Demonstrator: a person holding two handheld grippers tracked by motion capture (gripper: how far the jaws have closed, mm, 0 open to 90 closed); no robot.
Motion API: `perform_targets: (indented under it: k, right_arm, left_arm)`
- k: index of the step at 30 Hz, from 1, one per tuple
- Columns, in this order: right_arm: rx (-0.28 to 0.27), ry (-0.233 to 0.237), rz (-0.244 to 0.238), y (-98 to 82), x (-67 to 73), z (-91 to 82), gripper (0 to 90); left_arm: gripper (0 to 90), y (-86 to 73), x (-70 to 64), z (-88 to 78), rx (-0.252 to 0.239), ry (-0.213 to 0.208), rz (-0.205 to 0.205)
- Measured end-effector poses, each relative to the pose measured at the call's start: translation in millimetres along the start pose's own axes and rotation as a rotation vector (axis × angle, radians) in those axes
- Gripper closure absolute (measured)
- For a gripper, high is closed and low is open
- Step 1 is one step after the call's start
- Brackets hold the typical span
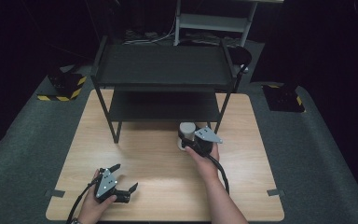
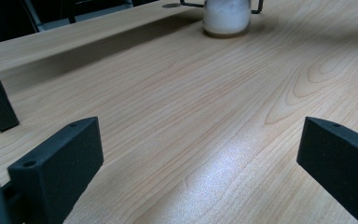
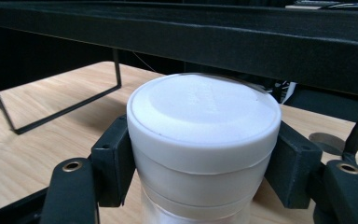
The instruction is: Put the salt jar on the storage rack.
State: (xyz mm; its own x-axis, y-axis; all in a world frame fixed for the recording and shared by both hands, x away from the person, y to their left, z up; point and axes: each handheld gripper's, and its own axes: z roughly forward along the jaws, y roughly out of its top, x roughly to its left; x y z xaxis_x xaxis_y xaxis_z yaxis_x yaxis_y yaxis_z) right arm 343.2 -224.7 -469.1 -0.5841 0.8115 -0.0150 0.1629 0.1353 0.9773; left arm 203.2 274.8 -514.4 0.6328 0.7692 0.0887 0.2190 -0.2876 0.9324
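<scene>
White jar (image 3: 204, 135) stands on the table (image 1: 158, 163) just before the black shelf (image 1: 163, 65), right gripper (image 1: 192, 140) clamped on it, left gripper (image 1: 121, 179) open and idle; grasp done, lift and placing left.

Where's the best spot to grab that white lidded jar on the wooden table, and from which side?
Grip the white round lidded jar across its straight wall just under the lid, coming level from the person's side: the black metal shelf rack overhangs it from behind, and the upright round body gives two opposite faces. The right claw is shut on it exactly there.
</scene>
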Motion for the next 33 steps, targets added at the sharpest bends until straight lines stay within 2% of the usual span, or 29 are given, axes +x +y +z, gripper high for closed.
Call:
perform_targets:
  k: [8,21,33]
  right_arm:
    - [-0.018,0.01,0.011,2.8,6.7,-19.9,34.8]
    - [-0.032,0.021,0.007,21.4,18.1,-49.6,34.8]
    - [-0.045,0.019,0.002,62.4,21.8,-69.5,34.8]
  left_arm:
    - [0.5,0.2,-0.3,0.1,0.001,0.003,0.0]
    - [0.5,0.5,-0.1,0.1,0.002,0.002,-0.002]
    - [0.5,0.7,0.2,0.0,0.004,0.002,0.0]
